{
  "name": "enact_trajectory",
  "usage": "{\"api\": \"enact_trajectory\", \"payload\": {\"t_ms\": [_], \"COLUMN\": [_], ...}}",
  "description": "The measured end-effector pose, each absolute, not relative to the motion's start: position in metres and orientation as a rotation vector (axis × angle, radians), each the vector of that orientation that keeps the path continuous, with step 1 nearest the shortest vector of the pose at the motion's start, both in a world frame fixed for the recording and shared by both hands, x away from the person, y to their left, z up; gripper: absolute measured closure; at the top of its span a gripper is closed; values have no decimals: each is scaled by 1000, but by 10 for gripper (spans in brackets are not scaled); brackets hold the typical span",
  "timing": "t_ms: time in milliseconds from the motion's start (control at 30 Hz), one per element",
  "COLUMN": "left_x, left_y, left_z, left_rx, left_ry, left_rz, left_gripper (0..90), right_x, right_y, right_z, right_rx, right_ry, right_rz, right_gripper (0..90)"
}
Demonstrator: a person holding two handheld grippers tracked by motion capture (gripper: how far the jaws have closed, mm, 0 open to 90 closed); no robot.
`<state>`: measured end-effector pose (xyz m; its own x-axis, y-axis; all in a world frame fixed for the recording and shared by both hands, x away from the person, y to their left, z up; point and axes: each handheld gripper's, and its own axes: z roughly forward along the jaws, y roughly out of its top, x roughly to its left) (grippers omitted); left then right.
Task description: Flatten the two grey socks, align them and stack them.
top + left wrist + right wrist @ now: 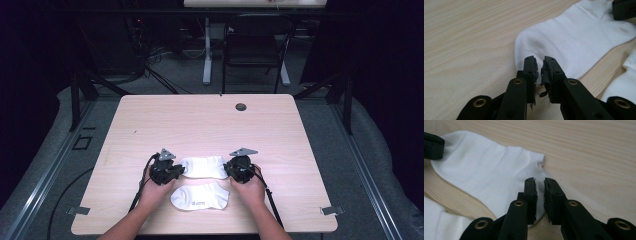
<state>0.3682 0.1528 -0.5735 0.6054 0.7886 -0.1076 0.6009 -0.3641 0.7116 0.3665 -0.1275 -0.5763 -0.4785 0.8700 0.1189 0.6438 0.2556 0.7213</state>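
White cotton far sock (204, 167) flat on wooden table (200, 120), just beyond near sock (199, 196), pinched at opposite ends by nearly closed left gripper (539, 65) and right gripper (539, 185); thin bites, likely slip on lifting.

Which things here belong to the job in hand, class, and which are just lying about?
In the job:
far sock
near sock
left hand-held gripper
right hand-held gripper

Lying about:
folding chair
second desk
floor cables
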Motion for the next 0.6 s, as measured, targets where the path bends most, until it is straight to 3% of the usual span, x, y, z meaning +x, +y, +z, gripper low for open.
{"api": "enact_trajectory", "payload": {"t_ms": [600], "left_x": [390], "left_y": [161], "left_z": [-564], "left_rx": [2064], "left_ry": [1129], "left_rz": [360], "left_gripper": [668], "right_x": [379], "right_y": [-132], "right_z": [-559], "right_rx": [1374], "right_ry": [2215], "right_rz": [1057], "right_gripper": [706]}}
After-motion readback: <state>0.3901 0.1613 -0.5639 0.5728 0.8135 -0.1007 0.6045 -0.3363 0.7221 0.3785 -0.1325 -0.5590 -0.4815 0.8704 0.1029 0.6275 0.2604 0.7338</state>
